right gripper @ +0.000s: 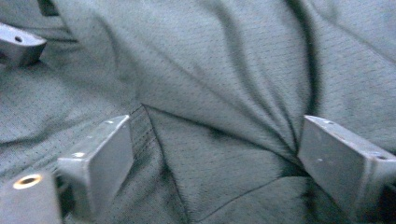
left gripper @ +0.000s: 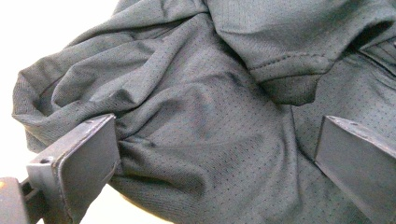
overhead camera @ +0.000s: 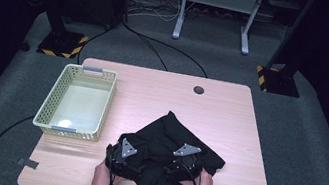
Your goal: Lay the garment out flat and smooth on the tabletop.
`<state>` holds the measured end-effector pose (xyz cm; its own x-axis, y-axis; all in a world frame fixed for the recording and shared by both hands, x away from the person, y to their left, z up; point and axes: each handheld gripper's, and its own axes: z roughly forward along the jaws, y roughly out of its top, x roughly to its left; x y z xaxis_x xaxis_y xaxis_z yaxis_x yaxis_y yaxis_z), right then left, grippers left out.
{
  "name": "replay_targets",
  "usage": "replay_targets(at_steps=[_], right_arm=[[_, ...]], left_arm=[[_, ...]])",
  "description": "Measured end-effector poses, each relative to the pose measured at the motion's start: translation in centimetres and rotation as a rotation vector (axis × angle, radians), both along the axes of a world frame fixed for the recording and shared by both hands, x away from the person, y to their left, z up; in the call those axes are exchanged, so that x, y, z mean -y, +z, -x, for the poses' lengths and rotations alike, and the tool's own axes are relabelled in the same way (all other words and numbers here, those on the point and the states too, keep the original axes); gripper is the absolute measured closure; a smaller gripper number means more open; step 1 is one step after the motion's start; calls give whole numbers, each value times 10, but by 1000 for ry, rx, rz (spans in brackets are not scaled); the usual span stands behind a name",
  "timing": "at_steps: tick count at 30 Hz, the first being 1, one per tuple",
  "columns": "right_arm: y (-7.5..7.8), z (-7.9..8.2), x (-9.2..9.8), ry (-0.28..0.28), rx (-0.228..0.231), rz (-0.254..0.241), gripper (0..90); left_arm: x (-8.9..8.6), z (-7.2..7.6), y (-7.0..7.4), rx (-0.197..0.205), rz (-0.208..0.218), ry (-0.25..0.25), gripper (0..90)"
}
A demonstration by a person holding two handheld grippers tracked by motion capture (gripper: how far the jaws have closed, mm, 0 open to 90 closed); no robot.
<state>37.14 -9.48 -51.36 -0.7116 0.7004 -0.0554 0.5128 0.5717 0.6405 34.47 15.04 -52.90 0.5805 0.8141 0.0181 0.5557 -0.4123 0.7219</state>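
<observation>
A black mesh garment (overhead camera: 170,136) lies crumpled on the wooden table (overhead camera: 153,88), near its front edge. My left gripper (overhead camera: 125,157) rests on the garment's left part and my right gripper (overhead camera: 184,164) on its middle; a hand holds each from below. In the left gripper view the left gripper (left gripper: 215,135) has its jaws wide apart over a bunched fold of the garment (left gripper: 196,93), the left jaw touching the fold. In the right gripper view the right gripper (right gripper: 215,128) stands just as wide over creased cloth (right gripper: 210,70), with nothing pinched.
An empty pale green basket (overhead camera: 48,108) stands on the table's left side. A round cable hole (overhead camera: 198,89) sits near the far edge. Tape marks (overhead camera: 28,163) are at the front corners. Beyond the table are cables, stand feet and a grey frame.
</observation>
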Motion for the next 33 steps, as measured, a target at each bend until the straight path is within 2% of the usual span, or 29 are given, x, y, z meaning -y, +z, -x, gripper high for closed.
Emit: replay_targets(at_steps=[1,4,6,7,9,12,13,15,16,17,18,20,23,27,33], right_arm=[[2,1,0,-5,4,-3,156],[14,2,2,-11,27,-75,263],[24,2,-3,13,40,-89,327],[27,2,-8,40,33,-88,342],[31,3,-19,89,18,-70,369],[29,7,-38,149,23,-25,377],[27,8,-45,165,31,2,399],[22,8,-54,172,39,46,503],[19,7,-56,169,45,66,575],[19,7,-56,169,45,66,575],[17,6,-57,160,50,77,644],[16,2,-52,146,42,55,771],[19,-1,-43,119,54,25,861],[28,-5,-27,69,83,-29,868],[36,-11,-5,11,81,-98,868]], left_arm=[[0,1,0,1,-2,0,1],[0,0,0,-3,2,0,0],[0,0,0,-3,1,-1,0],[0,0,0,-3,2,-1,0],[0,0,0,-2,1,-1,0],[0,0,0,-3,1,-1,0],[0,0,0,-3,1,-1,0],[0,0,0,-2,1,-1,0],[0,0,0,-2,1,-1,0],[0,0,0,-2,1,-1,0],[0,0,0,-1,2,-1,0],[0,0,0,-2,1,-1,0],[0,0,0,-2,2,-1,0],[0,0,0,-1,1,-1,1],[0,0,0,0,-1,-1,2]])
